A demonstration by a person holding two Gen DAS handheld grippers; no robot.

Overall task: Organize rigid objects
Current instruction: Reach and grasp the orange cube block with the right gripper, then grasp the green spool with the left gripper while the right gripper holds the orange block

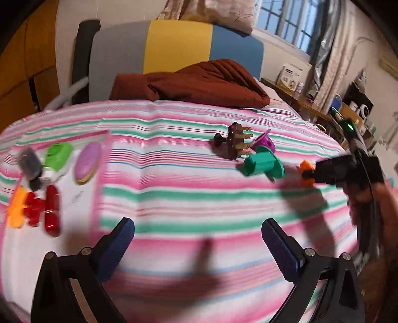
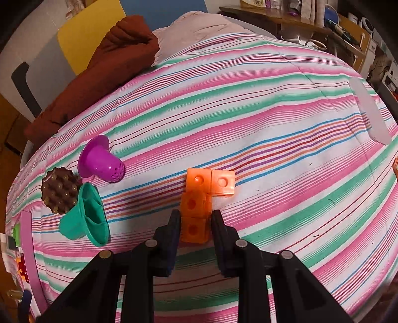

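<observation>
Right wrist view is showing the right gripper (image 2: 194, 218) clamping tight on the orange block piece (image 2: 199, 198) at centre frame, while the teal cup (image 2: 84, 218), purple cup (image 2: 99, 161) and brown brush (image 2: 59, 191) are waiting at left; left wrist view is showing the left gripper (image 1: 197, 238) hanging wide open, empty, with several toys already lying on the white sheet (image 1: 82, 191) at left

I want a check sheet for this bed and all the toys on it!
Surface: pink, green and white striped bedsheet.
Job's things: orange linked cube piece; teal plastic cup, purple perforated cup, brown knobbed brush lying loose; sorted toys on white tray.
Clutter: rust-brown blanket.
Grippers: right gripper shut on cube piece; left gripper open, empty.
Cables: nothing seen.
Surroundings: window, cluttered wooden shelf.
</observation>
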